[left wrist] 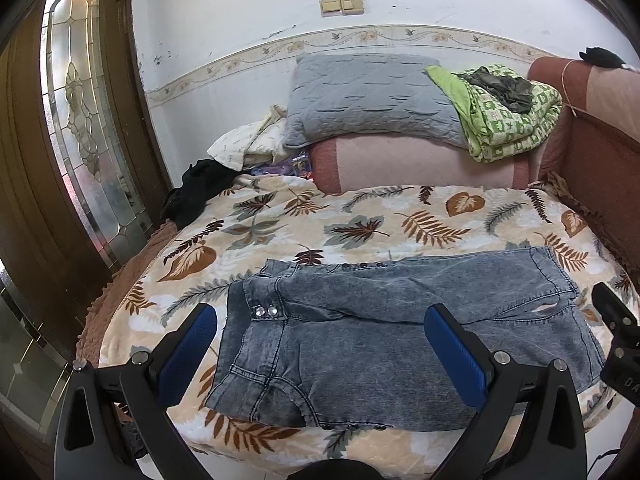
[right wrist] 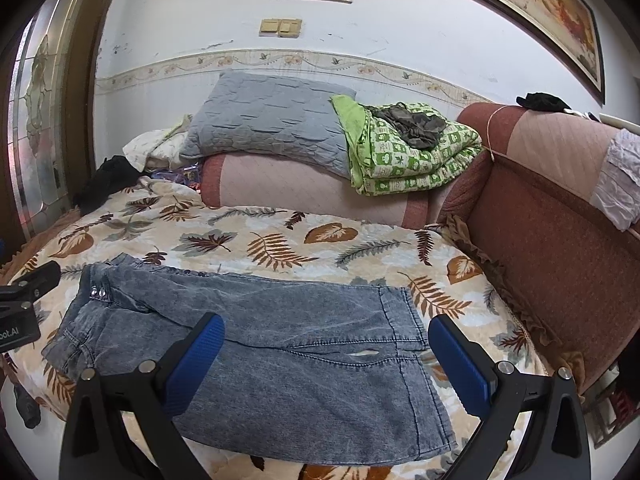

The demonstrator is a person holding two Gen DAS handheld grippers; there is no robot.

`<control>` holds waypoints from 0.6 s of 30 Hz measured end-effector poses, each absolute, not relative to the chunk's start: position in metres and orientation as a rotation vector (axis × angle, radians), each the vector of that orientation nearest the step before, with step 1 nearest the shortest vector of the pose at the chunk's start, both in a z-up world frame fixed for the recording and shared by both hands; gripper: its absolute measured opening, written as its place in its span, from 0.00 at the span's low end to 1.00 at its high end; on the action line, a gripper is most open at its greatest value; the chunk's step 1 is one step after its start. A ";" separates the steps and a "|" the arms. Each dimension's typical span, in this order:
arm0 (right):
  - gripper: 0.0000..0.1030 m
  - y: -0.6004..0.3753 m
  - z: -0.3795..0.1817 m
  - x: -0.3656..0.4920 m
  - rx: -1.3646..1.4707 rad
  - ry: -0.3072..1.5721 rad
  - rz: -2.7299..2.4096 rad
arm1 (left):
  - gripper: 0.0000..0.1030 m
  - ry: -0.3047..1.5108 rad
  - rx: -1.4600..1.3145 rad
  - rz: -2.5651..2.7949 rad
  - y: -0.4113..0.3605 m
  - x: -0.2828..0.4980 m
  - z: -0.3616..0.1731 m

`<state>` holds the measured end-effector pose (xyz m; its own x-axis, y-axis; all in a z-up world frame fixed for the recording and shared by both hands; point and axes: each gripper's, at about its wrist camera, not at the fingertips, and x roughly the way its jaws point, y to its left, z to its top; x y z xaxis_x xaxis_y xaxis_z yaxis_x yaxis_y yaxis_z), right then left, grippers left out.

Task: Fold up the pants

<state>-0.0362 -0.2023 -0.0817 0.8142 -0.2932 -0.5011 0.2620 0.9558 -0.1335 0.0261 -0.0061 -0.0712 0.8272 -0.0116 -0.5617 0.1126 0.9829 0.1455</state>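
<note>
Grey-blue denim pants [left wrist: 380,340] lie flat on the leaf-print bedspread [left wrist: 280,232], waistband with two shiny studs to the left, leg hems to the right. In the right wrist view the pants [right wrist: 280,340] spread from the left edge to the middle. My left gripper [left wrist: 322,318] hangs open above the waist end, blue pads wide apart, nothing between them. Over the hem end my right gripper [right wrist: 326,330] is open too, holding nothing. Each gripper shows at the edge of the other's view: the right gripper [left wrist: 618,332] and the left gripper [right wrist: 24,300].
A grey pillow [left wrist: 368,96] and a folded green quilt [left wrist: 508,112] sit on a pink bolster [left wrist: 420,160] at the back. Dark clothing [left wrist: 200,188] lies at the bed's far left corner. A padded red headboard [right wrist: 560,220] runs along the right. A wooden door with glass [left wrist: 80,120] stands left.
</note>
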 end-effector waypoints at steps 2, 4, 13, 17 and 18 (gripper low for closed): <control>1.00 -0.203 -0.082 -0.036 -0.055 0.545 -0.296 | 1.00 0.594 0.178 -0.073 -0.009 0.025 -0.072; 1.00 -0.205 -0.082 -0.037 -0.049 0.544 -0.299 | 1.00 0.595 0.182 -0.076 -0.011 0.024 -0.073; 1.00 -0.211 -0.085 -0.037 -0.033 0.551 -0.308 | 1.00 0.607 0.193 -0.086 -0.018 0.023 -0.077; 1.00 -0.213 -0.088 -0.036 -0.027 0.558 -0.311 | 1.00 0.614 0.195 -0.086 -0.018 0.024 -0.080; 1.00 -0.214 -0.089 -0.035 -0.028 0.559 -0.313 | 1.00 0.616 0.195 -0.085 -0.018 0.025 -0.080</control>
